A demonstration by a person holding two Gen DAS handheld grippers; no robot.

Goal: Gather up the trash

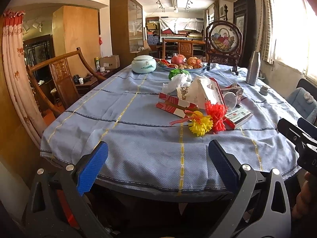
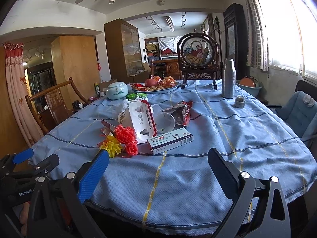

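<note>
Blue-padded left gripper (image 1: 157, 154) and right gripper (image 2: 158, 163) both spread wide, empty, hovering at the near edge of the blue checked tablecloth (image 2: 178, 178). Further in, mid-table: white medicine box (image 2: 170, 141), red and yellow paper pom-poms (image 2: 122, 140), clear plastic cup (image 2: 165, 122) (tipped over), crumpled red foil wrapper (image 2: 183, 112).
</note>
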